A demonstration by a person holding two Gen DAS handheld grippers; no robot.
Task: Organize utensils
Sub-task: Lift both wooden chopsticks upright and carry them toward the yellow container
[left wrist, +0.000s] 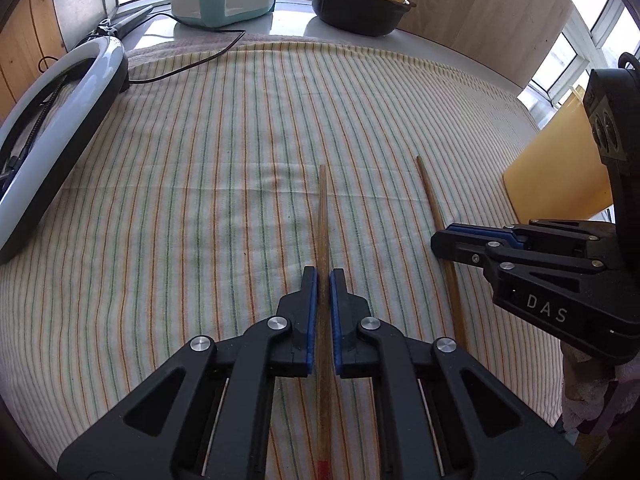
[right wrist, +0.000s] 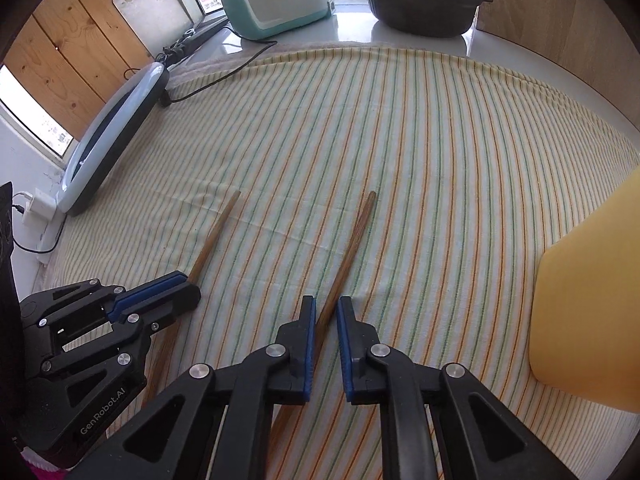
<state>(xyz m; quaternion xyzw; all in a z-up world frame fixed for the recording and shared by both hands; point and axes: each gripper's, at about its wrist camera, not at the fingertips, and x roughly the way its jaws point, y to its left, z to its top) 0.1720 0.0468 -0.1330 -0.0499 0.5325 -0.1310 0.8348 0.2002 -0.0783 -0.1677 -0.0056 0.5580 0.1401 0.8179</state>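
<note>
Two chopsticks on the striped cloth, each in a tool; sorting barely begun.

I have the left tool [left wrist: 324,276] pinching the left chopstick [left wrist: 323,216] mid-shaft, blue pads tight on the wood. My right tool [right wrist: 325,304] is narrowed around the right chopstick [right wrist: 352,240], which touches its left pad; full pinch I cannot confirm. Both sticks lie flat on the desk, near each other, not yet paired or moved, I judge. Materials: slim tapered brown wood; soft woven cloth [left wrist: 200,160] with green and orange stripes; smooth yellow board [right wrist: 592,320] at the right edge.
</note>
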